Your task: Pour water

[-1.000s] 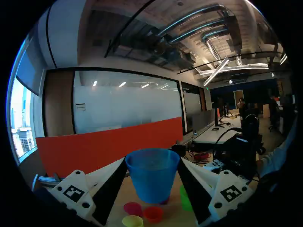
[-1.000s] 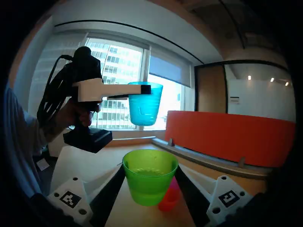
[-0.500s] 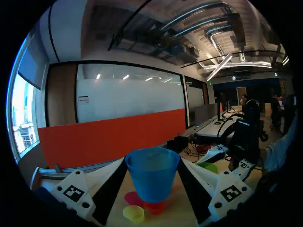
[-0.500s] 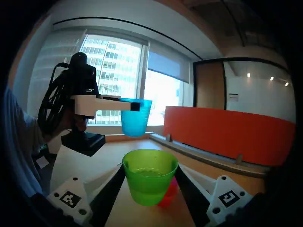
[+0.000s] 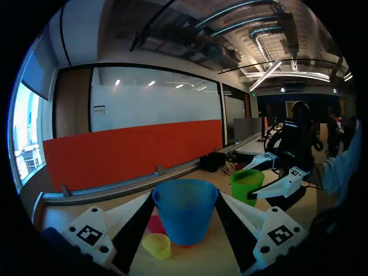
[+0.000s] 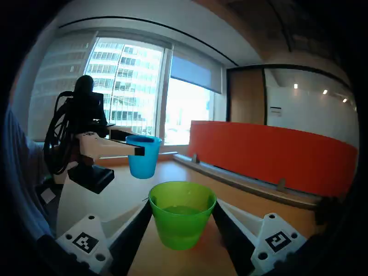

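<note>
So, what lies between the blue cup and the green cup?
Nothing; in the right gripper view the stretch between the blue cup and the green cup is bare table.

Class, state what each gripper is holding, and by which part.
The left gripper holds the blue cup by its sides near the rim; the right gripper holds the green cup likewise.

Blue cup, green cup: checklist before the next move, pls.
1. Left hand-held gripper shut on blue cup: ok.
2. Right hand-held gripper shut on green cup: ok.
3. Both cups upright: ok.
4. Liquid in green cup: ok, a level seems to show. Blue cup's fill: cannot tell.
5. One rim above the other for pouring: not ok, the cups are apart.
6. Clearance over yellow cup on the table: cannot tell.
</note>
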`<action>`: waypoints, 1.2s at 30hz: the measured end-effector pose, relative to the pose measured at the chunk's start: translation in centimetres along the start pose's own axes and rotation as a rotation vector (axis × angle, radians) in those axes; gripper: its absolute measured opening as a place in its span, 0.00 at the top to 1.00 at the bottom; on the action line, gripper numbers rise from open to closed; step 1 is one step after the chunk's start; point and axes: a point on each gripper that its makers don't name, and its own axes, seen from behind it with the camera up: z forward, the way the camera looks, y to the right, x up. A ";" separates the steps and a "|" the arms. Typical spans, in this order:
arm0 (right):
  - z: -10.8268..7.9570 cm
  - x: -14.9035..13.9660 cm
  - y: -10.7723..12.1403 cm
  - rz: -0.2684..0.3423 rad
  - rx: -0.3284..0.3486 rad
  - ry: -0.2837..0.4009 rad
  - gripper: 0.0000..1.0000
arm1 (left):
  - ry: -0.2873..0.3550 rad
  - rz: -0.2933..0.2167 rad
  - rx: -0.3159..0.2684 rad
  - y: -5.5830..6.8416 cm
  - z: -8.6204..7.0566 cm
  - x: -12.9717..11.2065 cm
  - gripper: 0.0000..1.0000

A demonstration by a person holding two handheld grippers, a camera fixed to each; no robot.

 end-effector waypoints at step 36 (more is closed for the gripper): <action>-1.8 -7.7 -1.1 -0.006 0.107 -0.221 0.10 | -0.263 0.001 -0.129 4.2 -0.5 -14.0 0.11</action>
